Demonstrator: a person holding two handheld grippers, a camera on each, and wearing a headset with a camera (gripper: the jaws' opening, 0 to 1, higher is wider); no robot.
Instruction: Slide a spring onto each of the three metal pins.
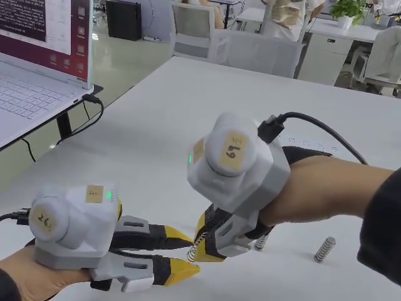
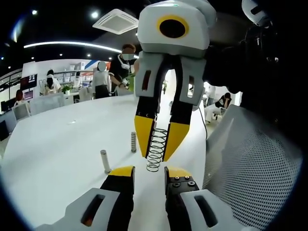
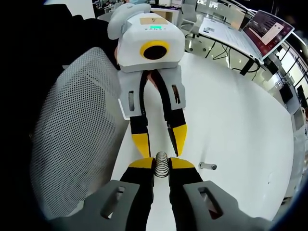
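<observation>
Right gripper (image 1: 204, 242) clamps a spring (image 1: 195, 246), its upper end hidden.

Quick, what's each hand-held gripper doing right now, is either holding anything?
Left hand-held gripper: open, holding nothing.
Right hand-held gripper: closed on a spring.

A silver spring (image 2: 156, 149) is pinched, tilted, in the right claw (image 3: 161, 166). A bare grey pin (image 2: 105, 161) stands upright on the white counter (image 2: 57, 144). A second spring (image 2: 133, 142) stands near it.

Right hand-held gripper (image 3: 161, 164) clamped, left one (image 2: 150, 172) parted
</observation>
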